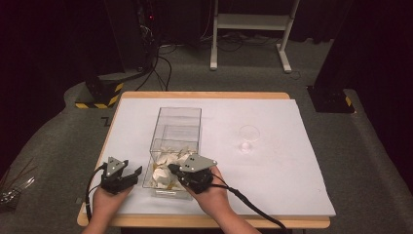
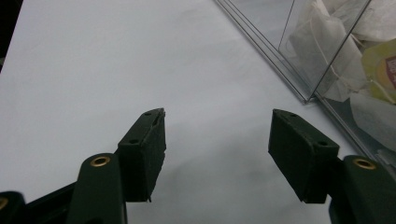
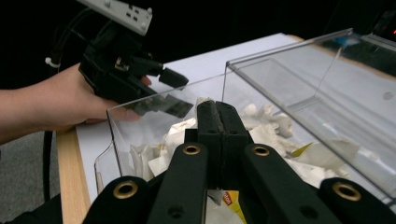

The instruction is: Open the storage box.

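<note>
A clear plastic box [image 1: 178, 110] stands on the white-covered table [image 1: 272, 170], with several white tea bags [image 1: 168, 158] heaped in its near end. My right gripper [image 1: 171, 168] reaches over the box's near rim; in the right gripper view its jaws [image 3: 218, 105] are pressed together above the tea bags [image 3: 268, 122]. I cannot tell if anything thin is pinched between them. My left gripper [image 1: 132, 170] rests just left of the box, open, with bare white sheet between its fingers [image 2: 217, 121]. The left gripper view has the box wall [image 2: 280, 51] and tea bags [image 2: 322, 42] at its right.
A small clear cup [image 1: 249, 137] stands to the right of the box. The table's wooden front edge [image 1: 204, 222] runs just behind both hands. On the floor beyond are a black base with yellow stripes [image 1: 100, 95] and a white frame [image 1: 253, 22].
</note>
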The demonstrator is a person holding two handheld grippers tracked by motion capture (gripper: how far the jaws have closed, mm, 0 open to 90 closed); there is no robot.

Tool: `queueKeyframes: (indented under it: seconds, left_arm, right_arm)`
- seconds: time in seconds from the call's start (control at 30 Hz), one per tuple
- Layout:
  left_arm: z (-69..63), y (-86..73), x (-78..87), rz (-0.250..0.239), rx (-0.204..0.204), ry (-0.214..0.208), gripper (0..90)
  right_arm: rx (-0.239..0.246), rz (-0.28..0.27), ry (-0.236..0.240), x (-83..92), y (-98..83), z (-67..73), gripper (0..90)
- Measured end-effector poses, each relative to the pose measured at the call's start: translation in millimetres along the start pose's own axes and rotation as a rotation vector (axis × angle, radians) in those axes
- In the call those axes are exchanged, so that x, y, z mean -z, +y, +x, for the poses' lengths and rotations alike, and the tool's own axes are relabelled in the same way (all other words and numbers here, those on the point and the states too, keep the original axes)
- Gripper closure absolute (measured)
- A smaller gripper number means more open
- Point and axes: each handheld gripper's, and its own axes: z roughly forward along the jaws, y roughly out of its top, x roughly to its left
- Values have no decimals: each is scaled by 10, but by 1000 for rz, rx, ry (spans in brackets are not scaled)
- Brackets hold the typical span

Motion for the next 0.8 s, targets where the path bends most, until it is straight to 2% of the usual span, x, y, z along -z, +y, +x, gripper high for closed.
queueKeyframes:
  seconds: [0.1,0.43,0.8]
  left_arm:
    - [-5,1,-6,4,7,-3,369]
    - [-6,1,-4,4,0,-4,374]
    - [-4,2,-7,7,-1,-8,377]
  right_arm:
    - [12,-36,-11,75,35,0,897]
    - [19,-103,-33,191,125,-13,898]
    - [29,-156,-50,260,208,-18,898]
